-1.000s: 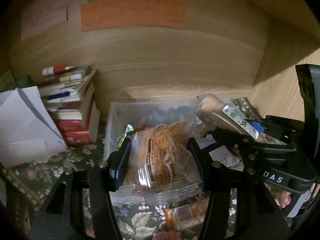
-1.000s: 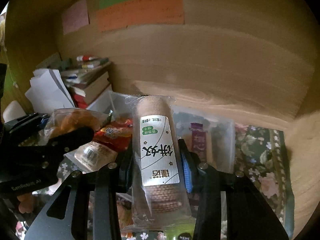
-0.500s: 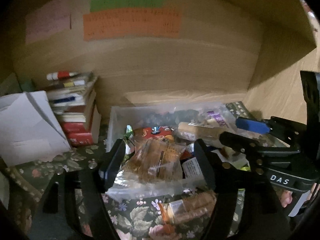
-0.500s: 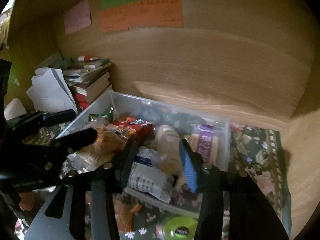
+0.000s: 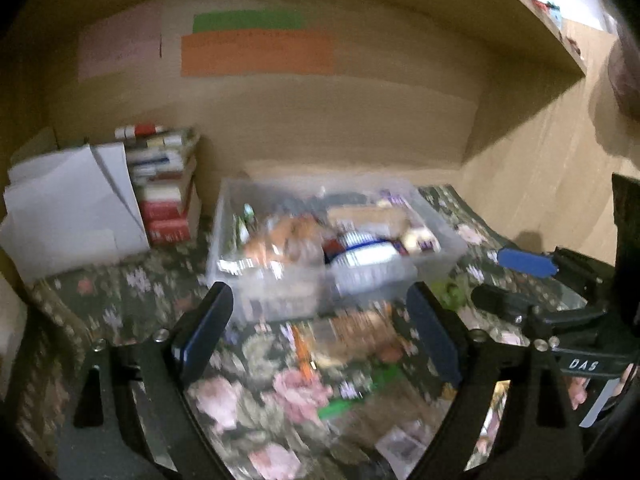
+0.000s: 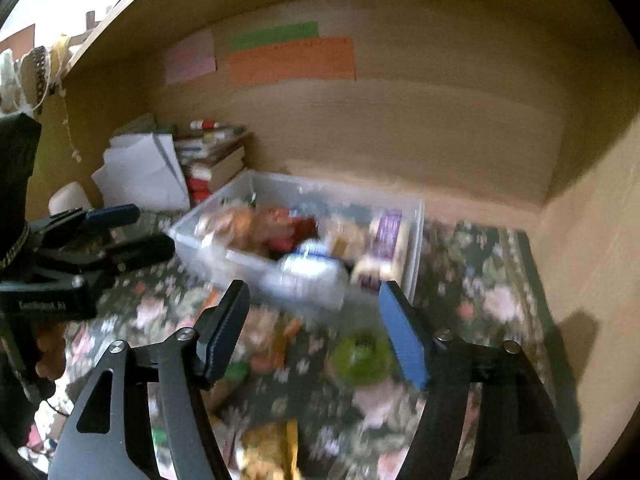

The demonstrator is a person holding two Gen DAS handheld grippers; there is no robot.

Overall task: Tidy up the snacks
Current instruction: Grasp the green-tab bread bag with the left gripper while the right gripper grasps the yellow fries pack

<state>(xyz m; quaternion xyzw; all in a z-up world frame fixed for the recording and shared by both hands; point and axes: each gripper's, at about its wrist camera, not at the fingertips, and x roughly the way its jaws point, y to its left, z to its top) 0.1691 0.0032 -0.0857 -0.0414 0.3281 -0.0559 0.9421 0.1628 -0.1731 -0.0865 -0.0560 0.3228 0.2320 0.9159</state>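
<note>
Only one marking could be read with any confidence: the white letters "DAS" stood on the black body of the right gripper (image 5: 520, 280), near the right edge of the left wrist view. White lettering on the black body of the left gripper (image 6: 132, 232) was too blurred to read, as was the writing on the orange paper strip (image 6: 290, 60) on the wooden back wall.

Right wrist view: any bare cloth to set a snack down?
Free: cloth between bin and right wall. Some between bin and papers. Crowded: bin is full; loose snacks and green tin lie before it.
</note>
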